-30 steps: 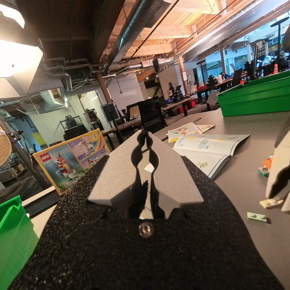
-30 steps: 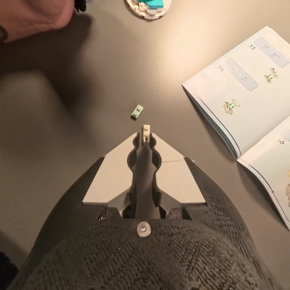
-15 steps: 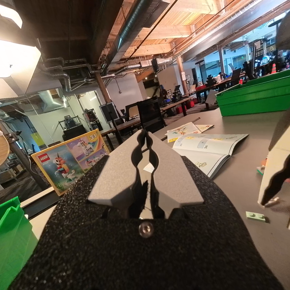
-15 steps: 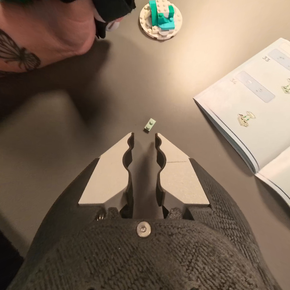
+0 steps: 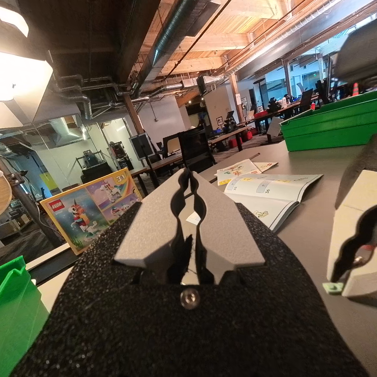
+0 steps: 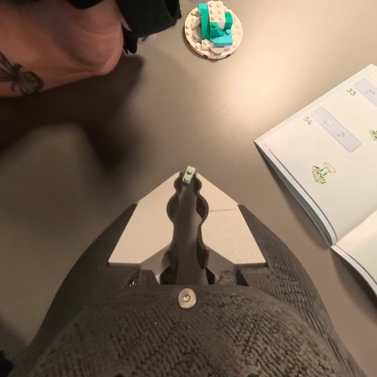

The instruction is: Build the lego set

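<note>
Since half a second ago the right tool (image 6: 188, 175) has gone from spread apart above the pale green plate (image 6: 188, 175) to pinched shut on it, so the little two-stud piece now sits clamped right at the tips. One second back it was holding a cream plate instead.

Going left to right: the left tool (image 5: 188, 172) hasn't budged, tips pressed together with nothing between them, aimed out over the table (image 5: 318, 230) toward the far edge. A green bin (image 5: 16, 302) pokes in at the near left corner, and the set box (image 5: 91, 206) stands upright at the far left edge. Further right the open instruction booklet (image 5: 269, 193) lies flat, with stacked green trays (image 5: 330, 130) toward the far right corner.

From the right wrist view, a person's forearm (image 6: 55, 44) reaches in at the top left, and the round white base with teal bricks (image 6: 213, 29) sits well beyond the held plate, booklet off to the right.
</note>
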